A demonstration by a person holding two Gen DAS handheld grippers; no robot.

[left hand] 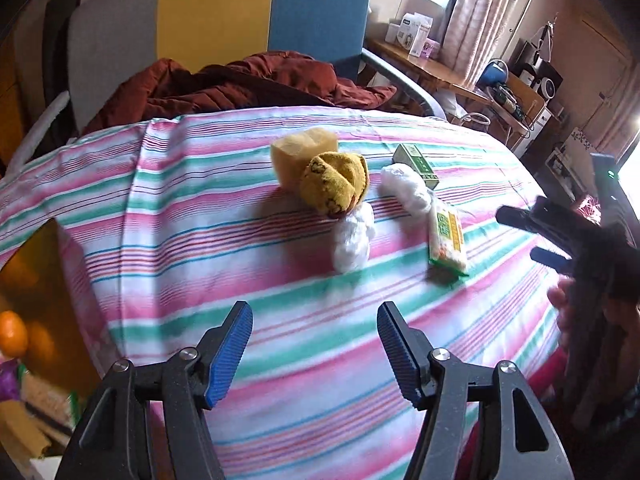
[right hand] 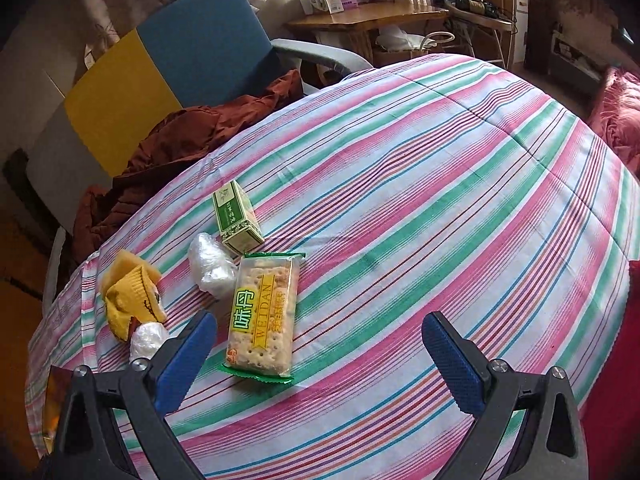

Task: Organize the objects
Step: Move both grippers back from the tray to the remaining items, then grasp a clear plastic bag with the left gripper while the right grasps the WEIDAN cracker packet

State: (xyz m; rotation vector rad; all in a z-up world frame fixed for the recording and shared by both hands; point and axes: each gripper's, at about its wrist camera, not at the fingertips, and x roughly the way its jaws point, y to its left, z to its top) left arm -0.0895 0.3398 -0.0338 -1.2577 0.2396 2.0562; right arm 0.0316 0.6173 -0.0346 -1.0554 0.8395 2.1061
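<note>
Striped bedding (right hand: 420, 184) in pink, green and white covers the work surface, with a rust-coloured jacket (left hand: 248, 84) heaped at its far edge against a chair upholstered in grey, yellow and blue (left hand: 240, 12). We record six items grouped on the cloth: a yellow sponge (left hand: 296, 152), a yellow knitted sock ball (left hand: 334, 184) touching its front, two crumpled white plastic bundles (left hand: 354, 240) (left hand: 406, 188), a small green box (right hand: 236, 216) and a packet of Weidan crackers (right hand: 262, 314).

We find the left gripper (left hand: 316, 352) hovering above bare cloth, short of the group, jaws spread wide and empty. The right gripper (right hand: 320, 364) hangs over the near end of the cracker packet, jaws likewise wide apart and holding nothing; its left finger sits just beside the packet's long edge, and the other is well off to the right. From the left wrist view, that gripper appears at the right margin, blurred.

In our judgement no item has yet been picked, and the crackers are the likely first pick. We recommend shifting the right gripper leftward to centre the packet between the fingers, closing across its narrow width, and squeezing lightly, since the crackers could break. The film wrapper may slip. The nearer plastic bundle touches the packet's far corner and may be dragged along.
</note>
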